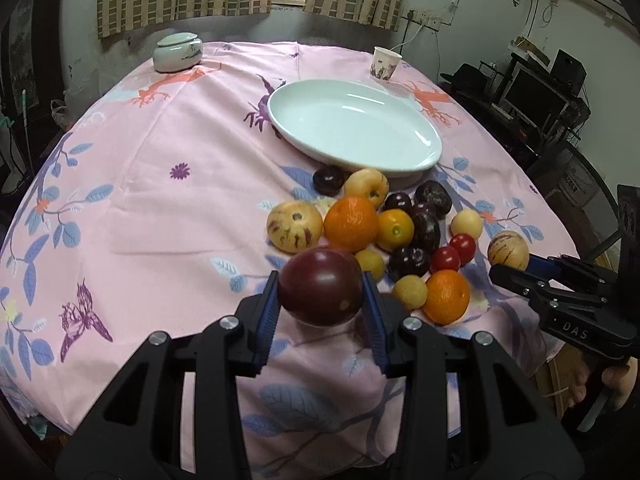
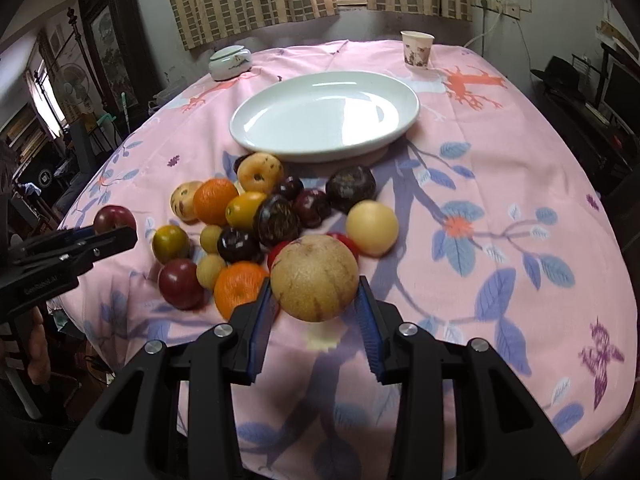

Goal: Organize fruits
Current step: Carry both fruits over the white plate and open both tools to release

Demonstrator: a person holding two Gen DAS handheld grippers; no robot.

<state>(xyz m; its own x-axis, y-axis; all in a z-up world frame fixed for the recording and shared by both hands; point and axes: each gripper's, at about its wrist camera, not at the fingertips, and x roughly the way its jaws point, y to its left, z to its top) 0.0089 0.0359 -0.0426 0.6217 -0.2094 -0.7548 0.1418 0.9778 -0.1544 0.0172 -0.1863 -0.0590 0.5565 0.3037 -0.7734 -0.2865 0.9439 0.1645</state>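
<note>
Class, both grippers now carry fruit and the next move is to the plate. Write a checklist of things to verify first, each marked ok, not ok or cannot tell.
1. Left gripper shut on the plum: ok.
2. Right gripper shut on the melon: ok.
3. Both fruits lifted off the cloth: ok.
4. Plate has free space: ok.
5. Grip firm enough for the carry: cannot tell.

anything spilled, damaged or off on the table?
Nothing spilled or broken. Only oddity: the white plate is bare while the fruit pile sits loose on the tablecloth beside it. Paper cup stands upright.
</note>
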